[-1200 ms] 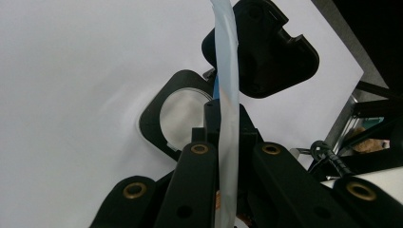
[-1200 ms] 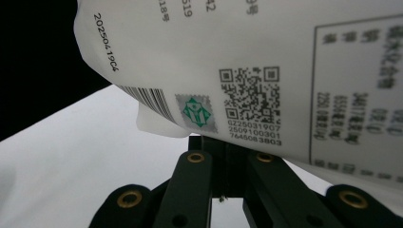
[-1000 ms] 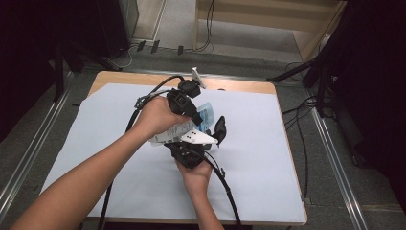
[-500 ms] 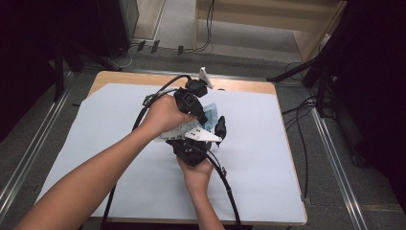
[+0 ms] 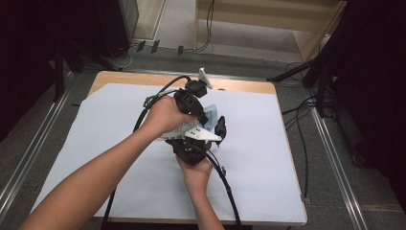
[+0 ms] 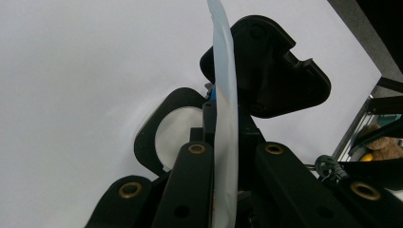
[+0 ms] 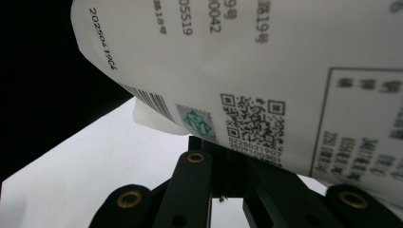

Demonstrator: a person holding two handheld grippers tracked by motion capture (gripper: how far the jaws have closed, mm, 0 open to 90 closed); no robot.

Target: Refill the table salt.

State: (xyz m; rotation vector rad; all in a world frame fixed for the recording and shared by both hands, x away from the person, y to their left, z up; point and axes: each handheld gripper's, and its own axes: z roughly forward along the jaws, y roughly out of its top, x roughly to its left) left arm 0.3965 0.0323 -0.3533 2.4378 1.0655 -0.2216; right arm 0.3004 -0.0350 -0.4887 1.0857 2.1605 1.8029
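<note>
White plastic pouch (image 7: 266,61): barcode, QR code, green stamp, "202504 1904".

— From where is the table (image 5: 268,191) seen?

— From above its near edge, facing forward and down, some way off. The left gripper view is set close over the white sheet (image 6: 71,71), edge-on to the pouch (image 6: 224,95).

— And the right gripper view?

— Held tight beneath the pouch's printed face (image 7: 285,57); pouch and sheet are shared.
</note>
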